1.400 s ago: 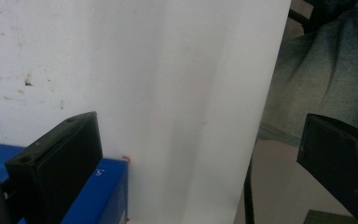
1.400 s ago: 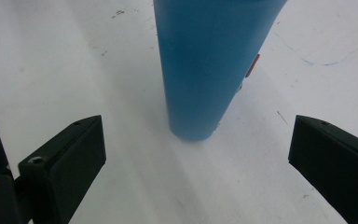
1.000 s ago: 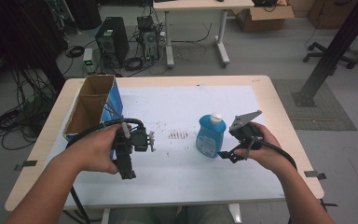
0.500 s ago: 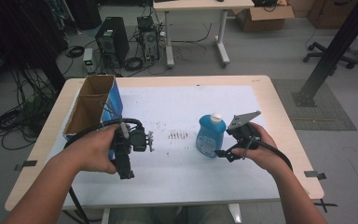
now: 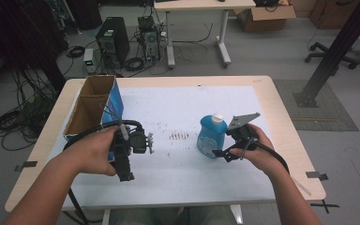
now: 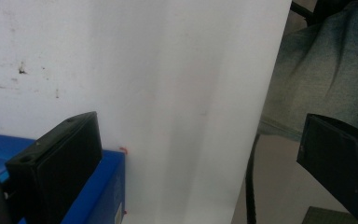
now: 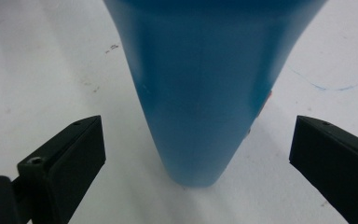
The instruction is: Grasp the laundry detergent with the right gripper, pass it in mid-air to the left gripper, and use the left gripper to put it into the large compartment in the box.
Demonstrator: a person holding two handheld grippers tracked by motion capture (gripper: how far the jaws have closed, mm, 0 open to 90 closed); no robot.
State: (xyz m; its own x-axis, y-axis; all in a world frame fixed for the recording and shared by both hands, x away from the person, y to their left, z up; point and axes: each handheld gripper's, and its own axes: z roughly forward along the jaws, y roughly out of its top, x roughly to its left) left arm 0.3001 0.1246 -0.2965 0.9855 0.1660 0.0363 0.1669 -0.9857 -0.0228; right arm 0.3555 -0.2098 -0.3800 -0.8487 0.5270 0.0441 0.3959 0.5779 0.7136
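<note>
At my counter (image 5: 281, 154), I am holding a tool in each hand over the white sheet (image 5: 183, 112) that is covering most of the top. My right tool (image 5: 219, 153) is pointing toward nine o'clock at the blue bottle (image 5: 211, 136), which is standing upright with its white cap (image 5: 217, 118) on, a little to the three o'clock side of the sheet's middle. In the right tool's own view the bottle's base (image 7: 200, 116) is sitting between the two black jaws, which are spread wide with clear gaps on both sides, so this tool is gripping nothing; its tips are just beside the bottle, and from above I cannot tell whether they are touching it.

My left tool (image 5: 125, 176) is at about eight o'clock on the sheet, turned toward six o'clock, at my edge of the counter. Its jaws are also standing wide apart and gripping nothing, with bare white sheet (image 6: 177, 93) between them in its own view. Just beside it, at ten o'clock, the open cardboard box (image 5: 91, 105) with a blue side is lying on the sheet, well apart from the bottle. A patch of dark marks (image 5: 180, 137) is showing on the sheet between my two tools.
</note>
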